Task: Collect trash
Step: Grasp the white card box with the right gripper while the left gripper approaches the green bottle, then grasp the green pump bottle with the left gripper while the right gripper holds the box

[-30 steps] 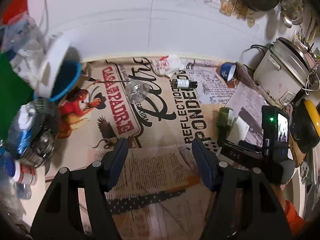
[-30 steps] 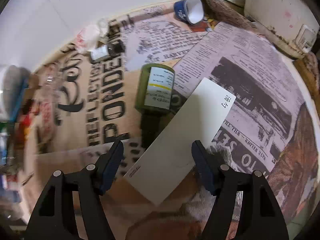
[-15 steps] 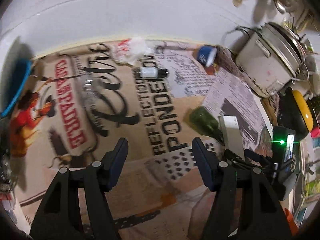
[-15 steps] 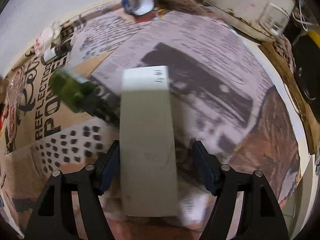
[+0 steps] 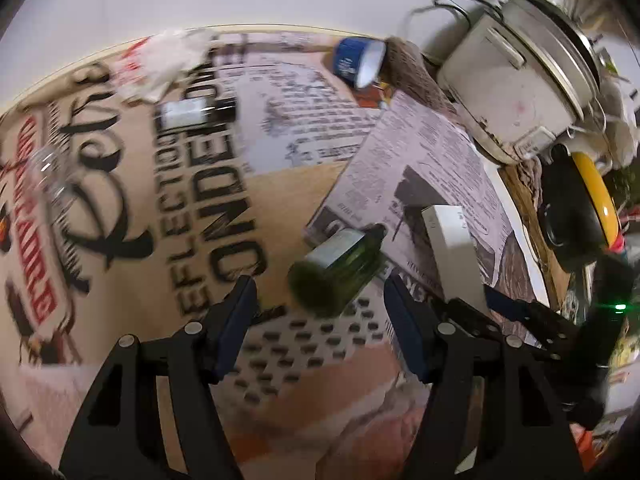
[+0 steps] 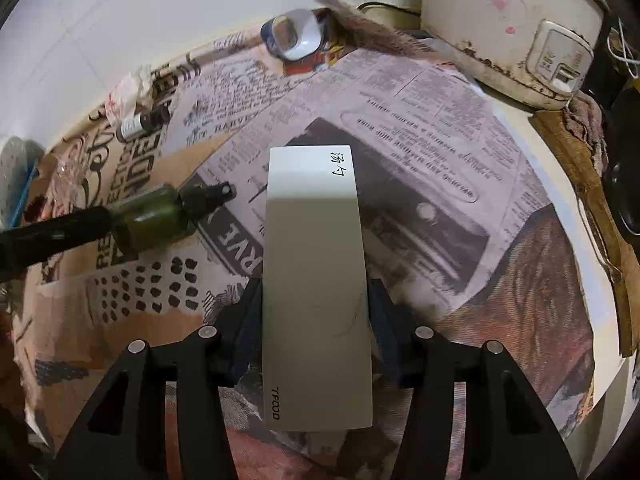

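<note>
Right wrist: right gripper point(image 6: 314, 320) closing on white box point(image 6: 314, 272), left gripper point(image 5: 320, 312) spread over green bottle point(image 5: 340, 266); off-centre pinch could twist box loose.

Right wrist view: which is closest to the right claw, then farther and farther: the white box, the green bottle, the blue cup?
1. White box: between the closing right claw's fingers.
2. Green bottle: lying on its side, left of the box.
3. Blue cup: tipped over at the table's far edge, by the wall.
</note>
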Demonstrator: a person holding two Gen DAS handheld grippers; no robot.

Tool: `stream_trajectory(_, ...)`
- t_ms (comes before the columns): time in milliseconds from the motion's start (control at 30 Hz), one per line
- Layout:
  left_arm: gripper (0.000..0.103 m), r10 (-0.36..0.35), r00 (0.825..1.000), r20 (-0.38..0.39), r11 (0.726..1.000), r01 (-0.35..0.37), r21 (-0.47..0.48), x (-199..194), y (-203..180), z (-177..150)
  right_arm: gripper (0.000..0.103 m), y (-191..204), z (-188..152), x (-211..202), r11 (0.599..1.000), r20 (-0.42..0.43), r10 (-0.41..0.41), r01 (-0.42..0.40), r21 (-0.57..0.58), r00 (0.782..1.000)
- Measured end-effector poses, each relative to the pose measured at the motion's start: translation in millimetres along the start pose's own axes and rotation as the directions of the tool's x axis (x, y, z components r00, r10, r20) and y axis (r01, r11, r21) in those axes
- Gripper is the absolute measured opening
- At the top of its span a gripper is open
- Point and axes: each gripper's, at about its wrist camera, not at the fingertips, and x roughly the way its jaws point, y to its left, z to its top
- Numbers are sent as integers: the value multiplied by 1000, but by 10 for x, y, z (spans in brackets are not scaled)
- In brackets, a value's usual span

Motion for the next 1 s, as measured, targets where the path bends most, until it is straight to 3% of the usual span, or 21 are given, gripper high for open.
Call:
stream_trajectory(167, 65, 32, 999, -26, 995, -29, 96, 278, -154, 75, 48, -68, 71, -30, 1000, 13, 6, -7, 14, 1000)
stream_trajectory(300, 64, 0, 999, -32, 995, 3, 101, 391, -206, 39, 48, -164, 109, -56, 998, 17, 25, -26, 52, 1000)
stream_trajectory(433, 51, -15, 999, -52, 994, 21, 108, 430, -292, -43, 48, -216, 101, -134, 997, 30, 32, -34, 66, 999)
stream_trajectory(567, 45, 37, 997, -66, 988, -27, 150, 486, -434, -150, 48, -253, 96, -201, 998, 41, 36, -39, 58, 998)
stream_trajectory(633, 41, 96, 994, -43, 980, -87, 178, 488, -507, -192, 48, -274, 94, -240, 997, 49, 47, -49, 54, 998)
stream_trajectory(767, 41, 123, 992, -5, 984, -122, 130, 380, -557, -234, 48, -313, 91, -354, 996, 71, 75, -77, 37, 995)
stream_trajectory(1000, 41, 169, 978, 119, 985, -172, 22, -148, -841, -373, 48, -464, 57, -682, 988, 125, 155, -152, -36, 980)
